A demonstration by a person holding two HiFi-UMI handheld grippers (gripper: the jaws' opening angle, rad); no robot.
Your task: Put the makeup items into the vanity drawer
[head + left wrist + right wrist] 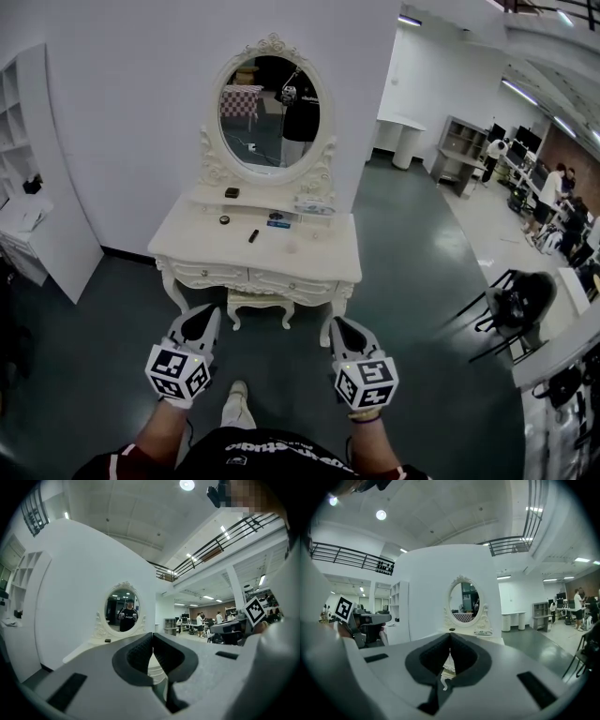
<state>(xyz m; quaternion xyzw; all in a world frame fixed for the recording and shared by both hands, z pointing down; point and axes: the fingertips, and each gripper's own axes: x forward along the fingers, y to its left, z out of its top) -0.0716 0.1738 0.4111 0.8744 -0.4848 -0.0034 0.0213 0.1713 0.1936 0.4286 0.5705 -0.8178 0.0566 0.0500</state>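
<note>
A white vanity table [323, 258] with an oval mirror [270, 112] stands against the white wall ahead of me. On its top lie small makeup items: a black tube [253, 235], a round dark compact [224, 220], a blue item [277, 224] and a dark case [232, 192] on the raised shelf. Two front drawers [217, 275] are closed. My left gripper [208, 316] and right gripper [339, 326] hang side by side in front of the vanity, well short of it. Both are shut with nothing between the jaws, as the left gripper [153, 641] and right gripper [450, 641] views show.
A small white stool [258, 302] sits under the vanity. A white shelf unit [37, 187] stands at the left. Black chairs [516, 300] and a white counter are at the right, with people farther back [553, 192]. Dark green floor lies between me and the vanity.
</note>
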